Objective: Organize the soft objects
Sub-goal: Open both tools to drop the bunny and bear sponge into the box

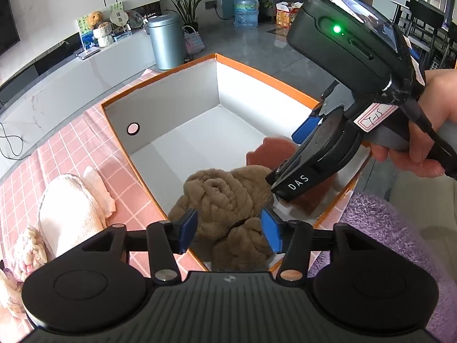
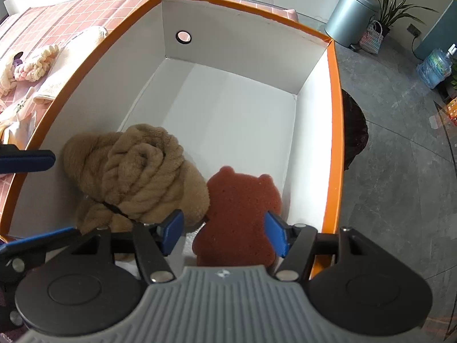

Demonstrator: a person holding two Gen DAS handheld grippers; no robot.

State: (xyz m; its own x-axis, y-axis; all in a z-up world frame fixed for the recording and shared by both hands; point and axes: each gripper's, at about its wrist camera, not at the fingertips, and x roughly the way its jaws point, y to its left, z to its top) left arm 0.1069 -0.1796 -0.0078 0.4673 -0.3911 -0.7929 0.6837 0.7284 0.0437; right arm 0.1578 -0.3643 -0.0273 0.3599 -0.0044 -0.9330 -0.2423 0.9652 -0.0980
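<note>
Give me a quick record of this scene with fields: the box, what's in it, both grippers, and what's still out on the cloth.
box: orange-rimmed box, white inside, on a pink checked cloth
in box: brown towel and red bear sponge, side by side at the near end
left gripper: open, pads either side of the towel, not pressing
right gripper: open, pads either side of the sponge
on cloth: white towel and a pink-and-cream fluffy item, left of the box

Grey bin [image 1: 166, 43], water bottle [image 1: 246, 10], potted plant [image 1: 187, 3]
</note>
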